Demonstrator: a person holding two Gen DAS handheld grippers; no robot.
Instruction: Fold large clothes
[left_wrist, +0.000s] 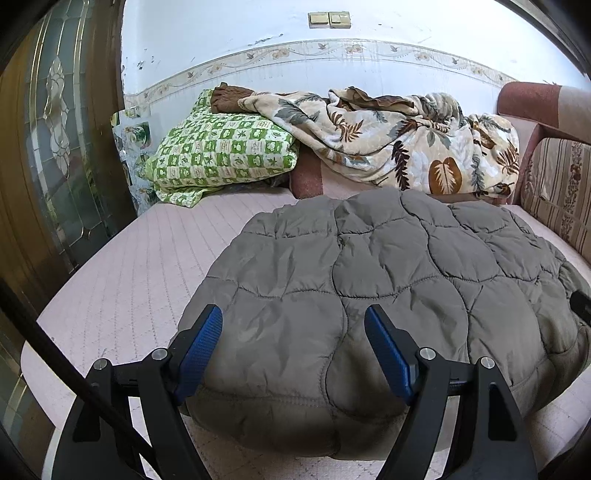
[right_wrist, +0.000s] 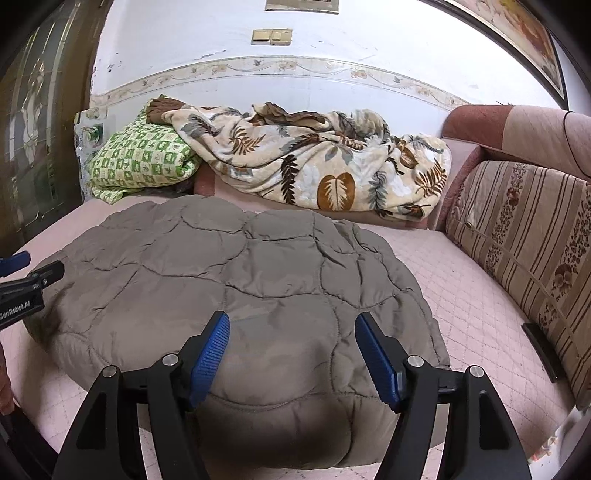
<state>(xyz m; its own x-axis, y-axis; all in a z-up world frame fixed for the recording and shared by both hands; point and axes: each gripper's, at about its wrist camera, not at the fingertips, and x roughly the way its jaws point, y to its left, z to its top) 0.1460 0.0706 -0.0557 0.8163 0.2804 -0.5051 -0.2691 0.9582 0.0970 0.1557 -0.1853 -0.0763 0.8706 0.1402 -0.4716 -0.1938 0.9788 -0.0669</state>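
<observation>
- The left gripper (left_wrist: 293, 319) hangs over the near edge of the grey quilted jacket (left_wrist: 388, 280), its blue pads spread apart with nothing pinched between them.
- The right gripper (right_wrist: 291, 326) is likewise released, poised above the same near edge.
- The jacket lies folded into a puffy bundle on the pink quilted couch seat (left_wrist: 140, 266).
- Behind it sit a green checked pillow (left_wrist: 221, 151) and a leaf-print blanket (left_wrist: 406, 144).
- A striped cushion (right_wrist: 524, 236) leans at the right.
</observation>
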